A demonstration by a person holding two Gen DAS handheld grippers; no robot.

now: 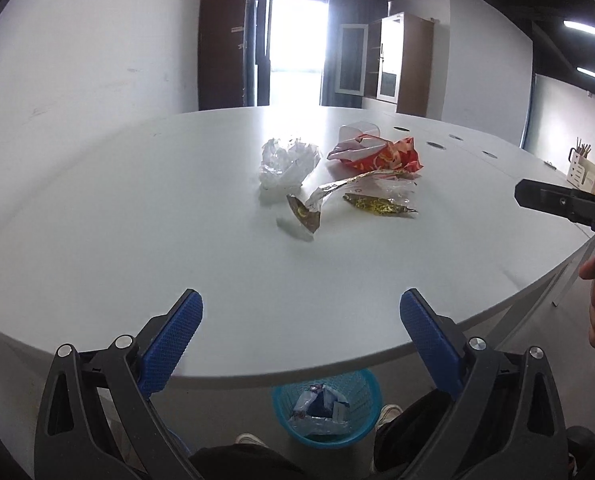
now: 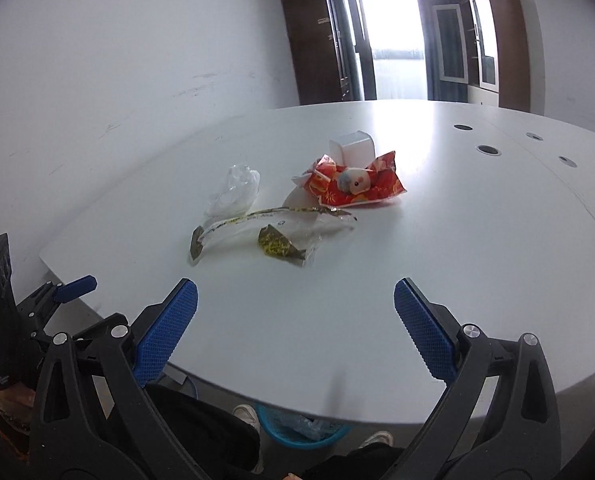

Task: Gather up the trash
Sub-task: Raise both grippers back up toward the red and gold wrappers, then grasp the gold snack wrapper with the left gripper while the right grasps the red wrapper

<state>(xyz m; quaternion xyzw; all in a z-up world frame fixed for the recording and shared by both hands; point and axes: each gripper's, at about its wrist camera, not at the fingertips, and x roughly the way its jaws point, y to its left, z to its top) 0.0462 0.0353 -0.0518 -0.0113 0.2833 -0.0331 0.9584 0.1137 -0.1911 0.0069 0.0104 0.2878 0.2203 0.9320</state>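
Note:
Trash lies in a loose pile on the white table point(image 1: 137, 220): a crumpled clear plastic bag point(image 1: 287, 162) point(image 2: 235, 192), a red and gold snack wrapper point(image 1: 381, 154) point(image 2: 353, 184), a clear plastic cup point(image 1: 359, 132) behind it, and gold-printed clear wrappers point(image 1: 337, 198) point(image 2: 273, 234) in front. A blue mesh bin point(image 1: 325, 408) point(image 2: 297, 428) with wrappers in it stands on the floor under the table's near edge. My left gripper point(image 1: 301, 328) is open and empty over the near edge. My right gripper point(image 2: 295, 320) is open and empty, short of the pile.
The right gripper's body point(image 1: 565, 200) and the hand holding it show at the right of the left wrist view; the left gripper point(image 2: 37, 304) shows at the left of the right wrist view. Round cable holes point(image 2: 487, 150) dot the table's far right. A desk organiser point(image 1: 585, 172) stands far right.

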